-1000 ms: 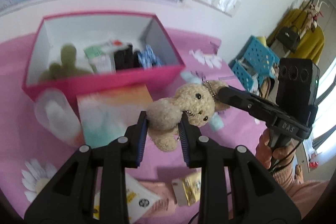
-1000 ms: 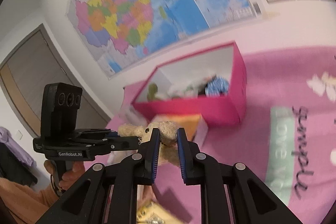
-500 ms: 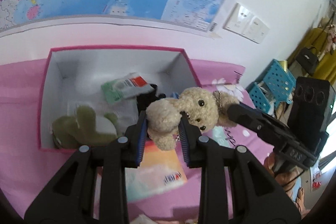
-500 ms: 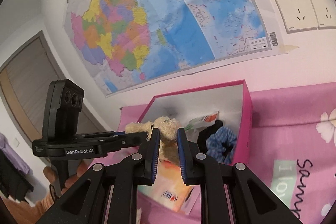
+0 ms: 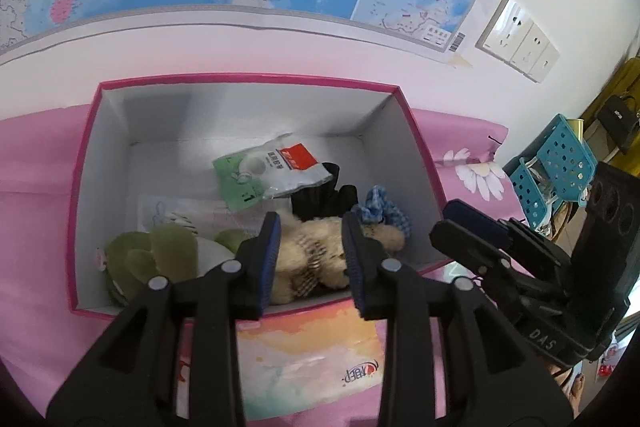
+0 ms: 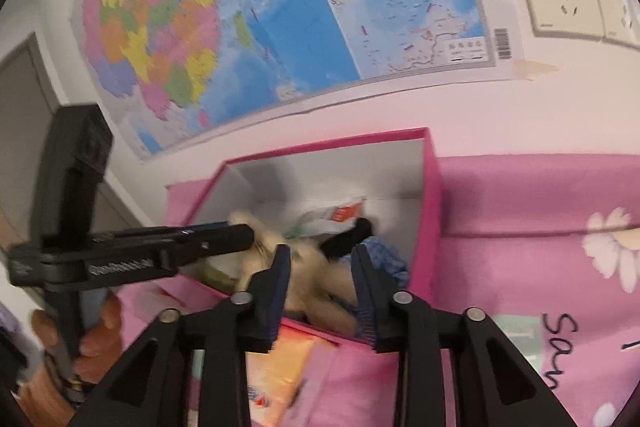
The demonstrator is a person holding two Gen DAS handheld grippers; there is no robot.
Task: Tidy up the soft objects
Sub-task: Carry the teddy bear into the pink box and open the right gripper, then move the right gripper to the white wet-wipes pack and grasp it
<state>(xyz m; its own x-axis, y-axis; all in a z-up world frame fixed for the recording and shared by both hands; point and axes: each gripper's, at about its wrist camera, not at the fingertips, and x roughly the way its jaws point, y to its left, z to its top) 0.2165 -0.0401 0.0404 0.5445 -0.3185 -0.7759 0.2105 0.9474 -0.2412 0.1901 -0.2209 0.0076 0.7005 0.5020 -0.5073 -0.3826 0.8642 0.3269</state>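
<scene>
Since the earlier frames, we note that the tan plush teddy bear [image 5: 316,259], then held up in the air between both tools, now lies inside the pink cardboard box with white interior [image 5: 248,79], near its front wall.

From the left wrist view, we record the left gripper [image 5: 310,259] above the box's front edge, its jaws opening, with the bear seen between them. We cannot tell whether the blue pads [image 5: 269,259] touch the fur; they appear to stand off it. Beside the bear in the box lie an olive-green plush toy [image 5: 156,255], a white-and-green plastic packet with a red label [image 5: 268,175], a black fabric item [image 5: 324,191] and a blue checked fabric scrunchie [image 5: 384,211]. An orange-and-teal tissue pack [image 5: 308,355] lies on the pink flowered cloth [image 5: 36,187] just in front of the box. The right gripper [image 5: 460,227] reaches in from the right, near the box's right corner.

From the right wrist view, which is blurred, we record the right gripper [image 6: 320,287] with its jaws opening and the bear [image 6: 316,267] between them, inside the box [image 6: 434,227]. The left gripper [image 6: 236,233] enters from the left, held by a hand [image 6: 96,339]. A wall map [image 6: 280,7] hangs behind.
</scene>
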